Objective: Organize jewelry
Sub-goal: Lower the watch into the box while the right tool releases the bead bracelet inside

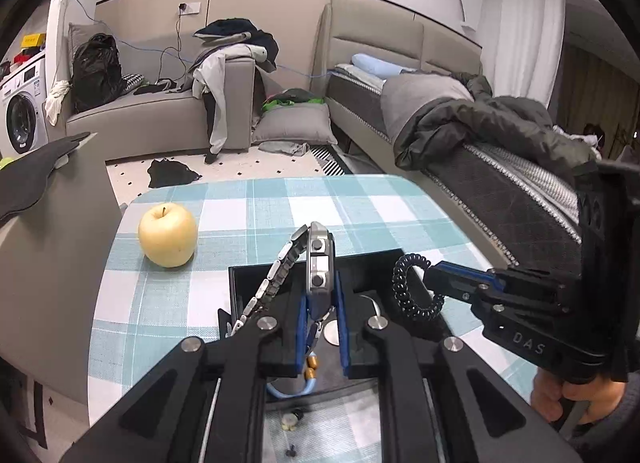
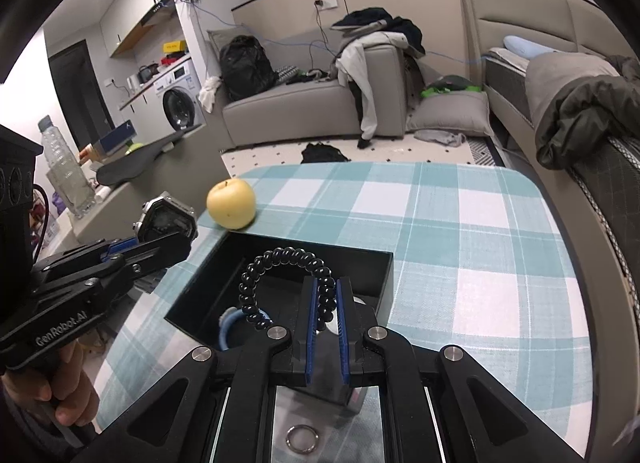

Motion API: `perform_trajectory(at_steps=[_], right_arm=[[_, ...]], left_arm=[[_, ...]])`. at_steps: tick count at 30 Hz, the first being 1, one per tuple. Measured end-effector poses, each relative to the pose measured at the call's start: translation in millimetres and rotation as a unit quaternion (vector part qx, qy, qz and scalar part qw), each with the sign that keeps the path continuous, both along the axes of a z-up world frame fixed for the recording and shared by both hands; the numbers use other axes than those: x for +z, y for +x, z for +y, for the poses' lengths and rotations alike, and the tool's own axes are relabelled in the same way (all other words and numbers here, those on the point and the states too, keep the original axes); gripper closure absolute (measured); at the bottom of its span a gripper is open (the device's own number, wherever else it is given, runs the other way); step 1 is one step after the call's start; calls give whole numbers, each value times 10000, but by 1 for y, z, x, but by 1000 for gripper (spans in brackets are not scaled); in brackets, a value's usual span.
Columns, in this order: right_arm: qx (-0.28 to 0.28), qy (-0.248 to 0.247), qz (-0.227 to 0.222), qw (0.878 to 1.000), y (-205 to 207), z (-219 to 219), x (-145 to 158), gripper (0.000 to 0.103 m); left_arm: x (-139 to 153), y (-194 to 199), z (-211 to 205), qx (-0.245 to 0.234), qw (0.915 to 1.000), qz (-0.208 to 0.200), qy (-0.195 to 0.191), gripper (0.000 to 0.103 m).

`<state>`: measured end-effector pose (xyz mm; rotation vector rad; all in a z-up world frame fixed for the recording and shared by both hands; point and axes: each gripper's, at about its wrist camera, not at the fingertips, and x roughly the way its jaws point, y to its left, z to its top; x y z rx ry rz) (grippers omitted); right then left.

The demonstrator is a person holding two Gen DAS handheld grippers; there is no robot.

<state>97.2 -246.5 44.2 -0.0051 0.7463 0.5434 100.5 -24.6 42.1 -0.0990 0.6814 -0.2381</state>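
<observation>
- Left gripper (image 1: 320, 295) clamps a silver watch (image 1: 319, 259) on edge above the black box (image 1: 356, 263), metal band (image 1: 272, 283) trailing down-left.
- Right gripper (image 2: 326, 303) pinches a black coil bracelet (image 2: 288, 283), its loop standing over the box's far wall.
- Right wrist view alone catches the watch's dark octagonal face and a small ring (image 2: 302, 438) on the checked cloth (image 2: 480, 243).
- Yellow apple (image 1: 168, 234) sits beside the box.

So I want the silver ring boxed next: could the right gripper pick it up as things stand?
Probably not yet. The right gripper is shut on the black coil bracelet, so its jaws are occupied. The silver ring lies uncovered on the tablecloth beneath it, otherwise unobstructed.
</observation>
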Motion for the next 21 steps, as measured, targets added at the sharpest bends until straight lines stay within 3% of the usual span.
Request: perform_trajectory(at_steps=[12,21], right_arm=[[144,-398,47,9991,11,24,-15,95],[249,-603,96,9978,12,34,-22,95]], left_arm=[[-21,17,2,-36,9990,437,-11,95],[-22,12,-7,-204,9986,479,78,95]])
